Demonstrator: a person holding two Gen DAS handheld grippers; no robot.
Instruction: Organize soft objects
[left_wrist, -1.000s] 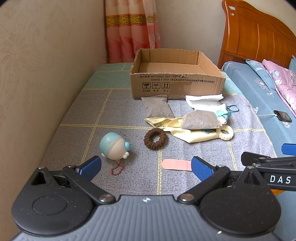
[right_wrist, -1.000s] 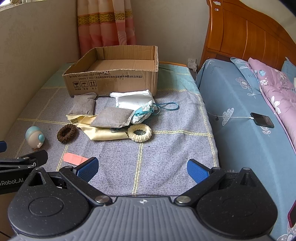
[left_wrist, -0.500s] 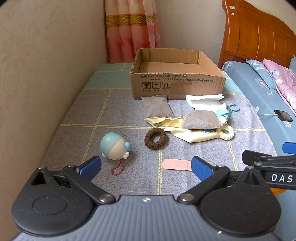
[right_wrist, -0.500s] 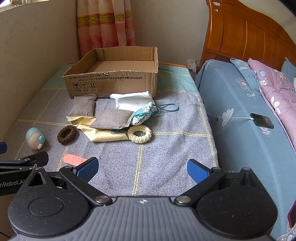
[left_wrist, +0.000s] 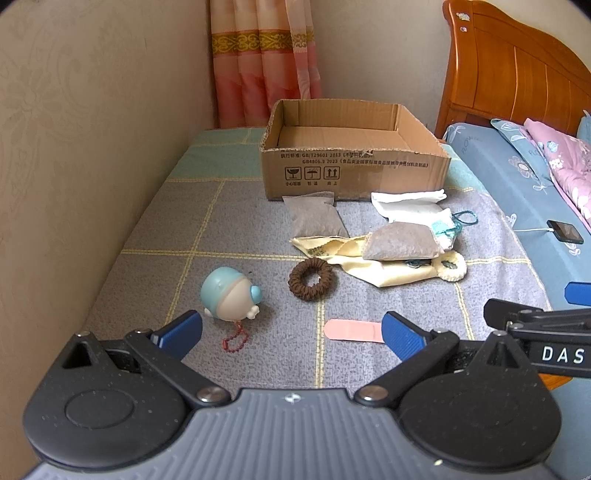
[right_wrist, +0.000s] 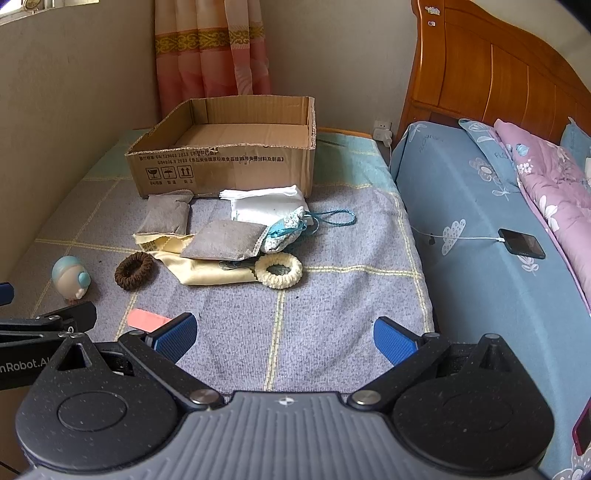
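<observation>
While both grippers hang low over the near end of the grey checked blanket, nothing is held: the left gripper has its blue fingers spread wide, and the right gripper is spread just as wide, empty. Soft items lie loose on the blanket in front of the open cardboard box, which looks empty inside. One grey pouch sits right against the box front; a second grey pouch lies on top of a pale yellow cloth. Folded white cloth is beside the box's right corner, with a small teal drawstring bag touching it, cord trailing right. A cream scrunchie overlaps the yellow cloth's right end. A brown scrunchie lies just left of the yellow cloth. A round blue-and-beige toy with a red bead chain sits near the left fingers. A pink strip lies flat between the left gripper's fingers, closer to the right one. A phone on a white cable rests on the blue bed to the right.
</observation>
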